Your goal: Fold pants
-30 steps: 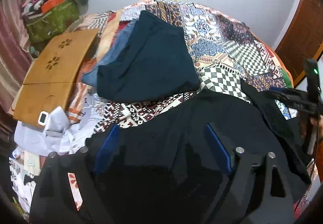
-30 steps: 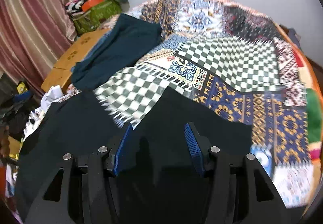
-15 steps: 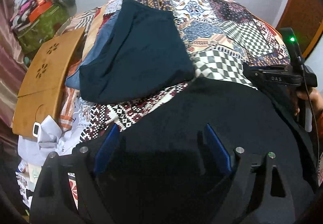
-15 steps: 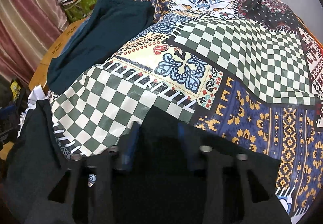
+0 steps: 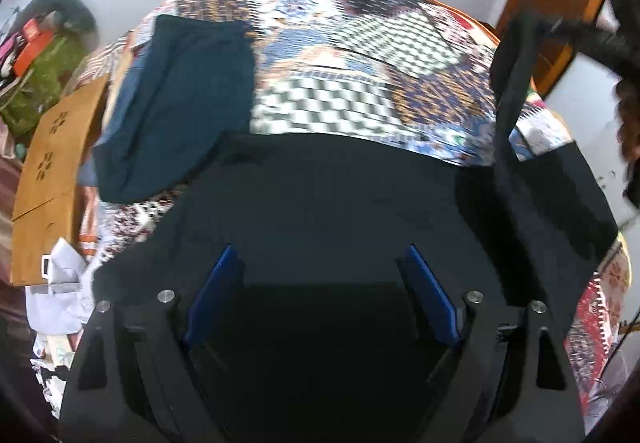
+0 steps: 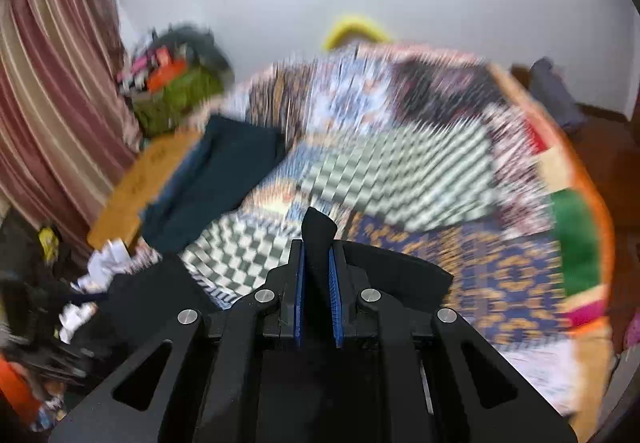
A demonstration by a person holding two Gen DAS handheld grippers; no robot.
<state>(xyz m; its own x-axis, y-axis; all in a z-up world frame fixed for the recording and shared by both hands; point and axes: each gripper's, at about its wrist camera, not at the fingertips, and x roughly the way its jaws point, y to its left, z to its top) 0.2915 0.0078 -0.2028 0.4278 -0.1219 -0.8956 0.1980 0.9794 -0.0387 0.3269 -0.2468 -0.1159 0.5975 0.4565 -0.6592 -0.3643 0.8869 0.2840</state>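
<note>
The black pants [image 5: 340,195] lie spread on the patchwork bedspread [image 5: 360,55] in the left wrist view. My left gripper [image 5: 320,255] is open, its blue pads just above the black cloth. My right gripper [image 6: 317,255] is shut on a fold of the black pants [image 6: 318,235] and lifts it above the bed; the lifted cloth hangs at the right of the left wrist view [image 5: 516,91]. More black cloth trails below the fingers [image 6: 152,287].
A folded dark teal garment [image 5: 184,99] lies on the bed at the left, also in the right wrist view [image 6: 224,171]. A wooden board [image 5: 52,163] and a green bag [image 5: 36,83] sit at far left. Striped curtain [image 6: 48,91] hangs left.
My right gripper closed on the pants' edge and raised it off the bed. The left gripper stayed open and shifted forward over the black cloth.
</note>
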